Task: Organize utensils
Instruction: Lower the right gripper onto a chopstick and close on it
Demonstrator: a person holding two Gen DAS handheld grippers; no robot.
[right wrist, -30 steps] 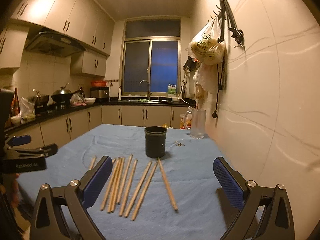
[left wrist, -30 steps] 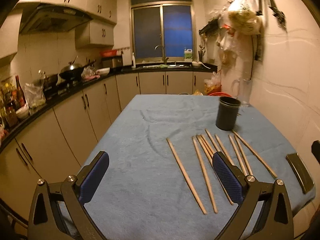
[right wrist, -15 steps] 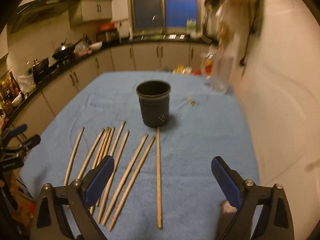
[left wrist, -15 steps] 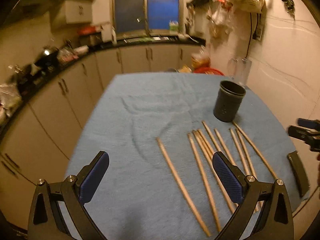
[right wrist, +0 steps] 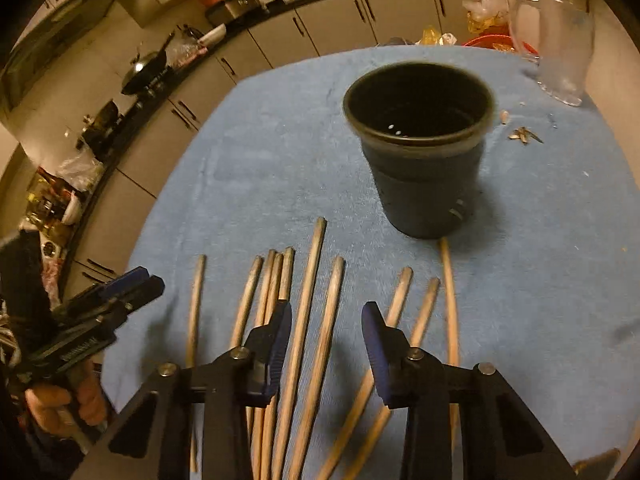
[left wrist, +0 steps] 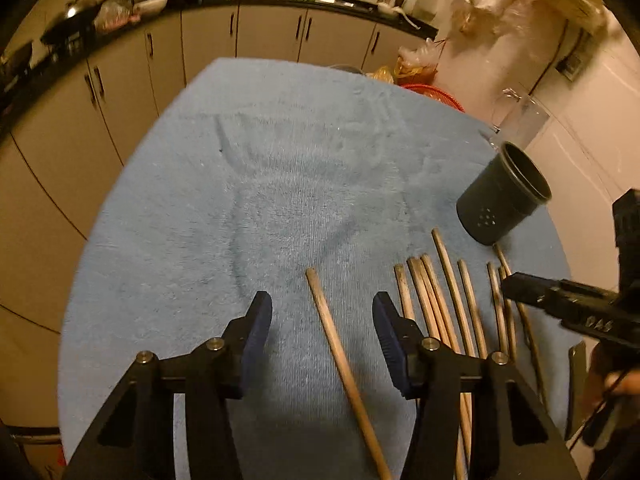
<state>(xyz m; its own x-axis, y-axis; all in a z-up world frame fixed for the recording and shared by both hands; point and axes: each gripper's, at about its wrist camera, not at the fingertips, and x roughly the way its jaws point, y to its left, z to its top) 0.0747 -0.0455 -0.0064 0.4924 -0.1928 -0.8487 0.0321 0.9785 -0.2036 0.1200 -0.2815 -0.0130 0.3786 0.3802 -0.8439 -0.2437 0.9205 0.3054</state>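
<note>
Nine or so long thin wooden chopsticks [right wrist: 308,320] are lying flat on the blue terry-cloth table cover [left wrist: 248,208], roughly parallel, with the round black plastic utensil cup [right wrist: 420,148] standing upright just past their far tips, empty as far as I can see. The left gripper [left wrist: 322,320] hangs low with its blue-padded jaws spread, straddling one lone pale wooden stick [left wrist: 340,360] that sits apart from the bunch. The right gripper [right wrist: 326,332] is also spread wide, over the middle of the pile with two sticks running between its pads, not pinching anything yet. Handling-wise I'd guess these are super light and stiff, so weight's a non-issue, but they're round and smooth and will probably roll or pivot in the pads if you grab near one end. I'd take hold around the middle or slightly toward the thicker end so the stick doesn't swing. The towel is soft, so the pads can press in a bit to get under the stick. Biggest headache looks like the right-hand cluster: several sticks touch each other, so it'd be easy to pinch two at once. The cup looks light too, and a stick poked at its rim could tip it.
</note>
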